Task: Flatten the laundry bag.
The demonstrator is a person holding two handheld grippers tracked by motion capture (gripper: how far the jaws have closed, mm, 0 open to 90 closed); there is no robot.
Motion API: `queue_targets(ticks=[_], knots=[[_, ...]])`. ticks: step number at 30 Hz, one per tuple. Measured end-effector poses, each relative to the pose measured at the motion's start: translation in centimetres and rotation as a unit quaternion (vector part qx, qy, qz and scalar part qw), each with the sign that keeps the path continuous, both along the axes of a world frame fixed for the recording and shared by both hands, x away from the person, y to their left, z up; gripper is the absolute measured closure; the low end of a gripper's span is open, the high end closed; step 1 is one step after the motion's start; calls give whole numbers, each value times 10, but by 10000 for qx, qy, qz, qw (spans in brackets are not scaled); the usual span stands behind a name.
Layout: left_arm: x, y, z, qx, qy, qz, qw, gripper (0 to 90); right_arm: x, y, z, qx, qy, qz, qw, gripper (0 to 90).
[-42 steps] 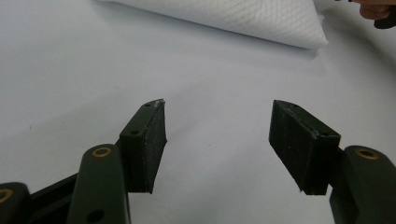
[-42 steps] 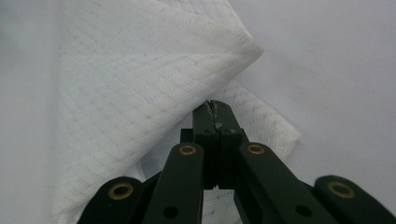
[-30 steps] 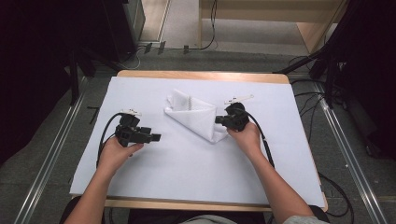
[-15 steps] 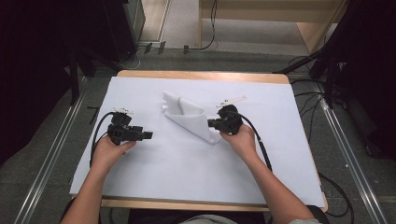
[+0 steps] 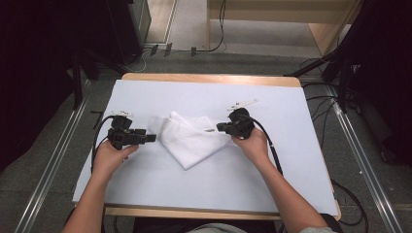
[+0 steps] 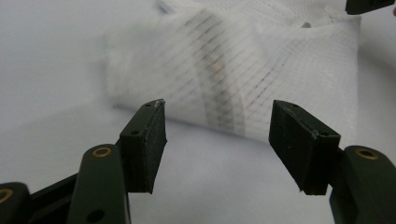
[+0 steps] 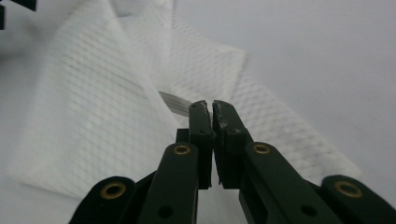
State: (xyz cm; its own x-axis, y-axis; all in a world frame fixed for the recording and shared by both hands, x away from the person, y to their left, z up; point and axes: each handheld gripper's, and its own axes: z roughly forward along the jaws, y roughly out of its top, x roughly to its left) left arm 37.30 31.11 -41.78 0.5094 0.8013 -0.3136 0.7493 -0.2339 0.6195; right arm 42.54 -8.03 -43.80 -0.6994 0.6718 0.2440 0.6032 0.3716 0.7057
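High view shows a white cloth [image 5: 192,138] folded on the table [image 5: 291,165] between both grippers. Left gripper [image 6: 219,128] gapes wide just short of its edge; right gripper [image 7: 209,112] has just cracked open, nearly closed at a corner.

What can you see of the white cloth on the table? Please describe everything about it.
The white cloth looks like thin fabric with a woven diamond grid. It is folded into a rough triangle, point toward the person, and lies on the white sheet. A small grey tag shows at a fold. The right gripper, fingers just opening slightly with nothing between them, is at its right corner; the open left gripper stands beside its left edge.
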Motion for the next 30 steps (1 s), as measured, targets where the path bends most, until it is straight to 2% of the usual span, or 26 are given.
queue_targets(ticks=[3, 6, 7, 10, 11, 13, 14, 17, 20, 21, 24, 26, 27, 28, 30], knots=[[0, 0, 1, -73, -26, -33, 10000, 374, 11, -16, -6, -115, 65, -296, 9995, 827], [0, 0, 0, -72, -27, -27, 10000, 374, 15, -24, -8, -99, 105, -423, 9990, 797], [0, 0, 0, -52, -21, -25, 10000, 374, 19, -31, -8, -192, 66, -567, 9982, 780], [-1, -1, 0, -54, -22, -22, 10000, 374, 22, -36, -11, -271, -31, -663, 9974, 759], [-1, -1, 0, -52, -33, -20, 10000, 374, 25, -42, -14, -236, 19, -744, 9969, 749], [0, -1, 0, -77, -40, -22, 10000, 374, 27, -44, -15, -234, 38, -786, 9966, 742], [0, -1, 0, -84, -40, -37, 9999, 374, 30, -47, -20, -307, 51, -859, 9958, 711], [1, -1, -1, -79, -19, -38, 10000, 374, 35, -49, -27, -271, 153, -965, 9948, 673], [3, 0, -2, -71, 11, -31, 10000, 374, 36, -46, -32, -353, 186, -885, 9953, 651], [3, 1, -3, -105, 9, -17, 9999, 374, 35, -44, -31, -390, 146, -880, 9952, 652], [3, 1, -3, -98, 1, 8, 10000, 374, 33, -40, -32, -563, -5, -798, 9952, 730], [3, 1, -3, -93, 0, 12, 10000, 374, 32, -39, -31, -571, 33, -812, 9951, 802], [3, 2, -3, -88, -5, 10, 10000, 374, 32, -39, -31, -571, 33, -812, 9951, 802], [3, 2, -3, -88, -2, 11, 10000, 374, 32, -38, -32, -571, 33, -793, 9952, 882], [4, 1, -4, -72, 12, 24, 10000, 374, 32, -38, -31, -554, 95, -736, 9957, 897]])
